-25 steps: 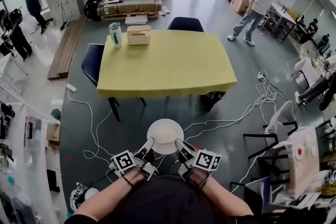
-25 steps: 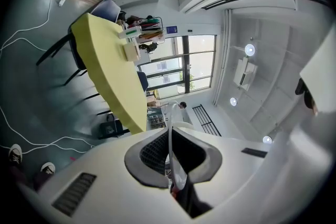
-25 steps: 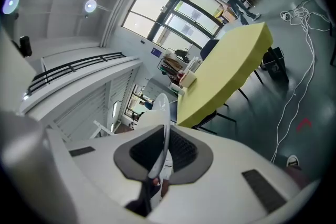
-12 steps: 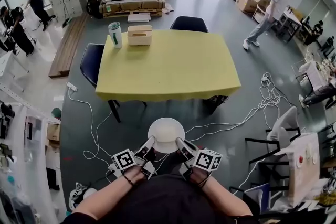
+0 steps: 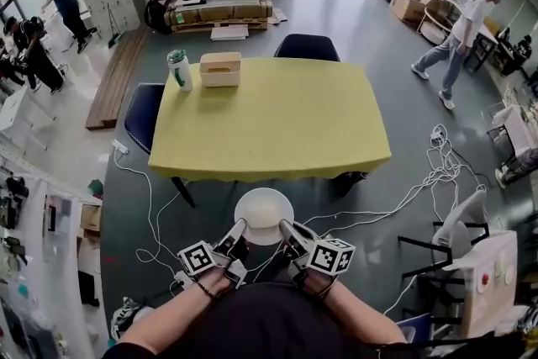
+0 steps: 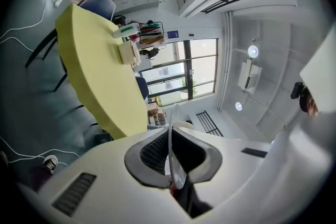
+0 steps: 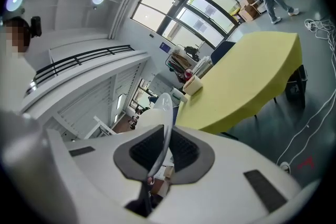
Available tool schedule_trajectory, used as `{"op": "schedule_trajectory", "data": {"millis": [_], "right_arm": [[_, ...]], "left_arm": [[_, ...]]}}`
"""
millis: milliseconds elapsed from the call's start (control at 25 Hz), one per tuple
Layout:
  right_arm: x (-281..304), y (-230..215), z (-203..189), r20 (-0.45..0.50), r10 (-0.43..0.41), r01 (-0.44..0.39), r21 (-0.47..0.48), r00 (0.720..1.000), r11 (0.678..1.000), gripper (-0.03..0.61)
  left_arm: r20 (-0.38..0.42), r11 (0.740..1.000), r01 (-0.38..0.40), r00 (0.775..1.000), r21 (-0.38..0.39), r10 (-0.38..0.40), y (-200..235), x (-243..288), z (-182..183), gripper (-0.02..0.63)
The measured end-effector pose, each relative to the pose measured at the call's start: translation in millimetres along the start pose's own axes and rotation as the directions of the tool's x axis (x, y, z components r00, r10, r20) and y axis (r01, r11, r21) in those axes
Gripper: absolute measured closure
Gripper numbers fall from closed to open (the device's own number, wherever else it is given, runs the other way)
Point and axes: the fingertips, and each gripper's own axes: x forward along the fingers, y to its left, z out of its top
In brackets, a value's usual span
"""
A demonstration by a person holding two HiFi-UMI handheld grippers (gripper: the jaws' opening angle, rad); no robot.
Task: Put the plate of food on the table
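Plate (image 5: 264,216): white and level, it hung in the air just short of the near edge of the yellow table (image 5: 269,109), not touching it. You had the left gripper (image 5: 236,234) clamped on its left rim and the right gripper (image 5: 291,233) clamped on its right rim. Each gripper view showed the thin rim edge-on between the pads. White cables (image 5: 420,172) lay on the grey floor below. At the table's far left corner, a green-and-white cup (image 5: 177,70) stood beside a pale box (image 5: 220,69). A dark chair (image 5: 307,48) stood at the far side.
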Motion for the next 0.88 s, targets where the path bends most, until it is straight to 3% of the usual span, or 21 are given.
{"op": "schedule_trajectory", "data": {"millis": [520, 880], "right_arm": [[9.2, -52.9, 85.7, -0.022, 0.039, -0.040, -0.030, 0.999, 0.999, 0.551], [12.4, -65.2, 113.7, -0.041, 0.067, -0.068, -0.036, 0.997, 0.997, 0.551]], "left_arm": [[0.029, 0.999, -0.026, 0.999, 0.043, 0.024, 0.8, 97.1, 6.3, 0.595], [0.065, 0.999, -0.018, 0.998, 0.036, 0.016, -3.5, 124.2, 6.8, 0.595]]}}
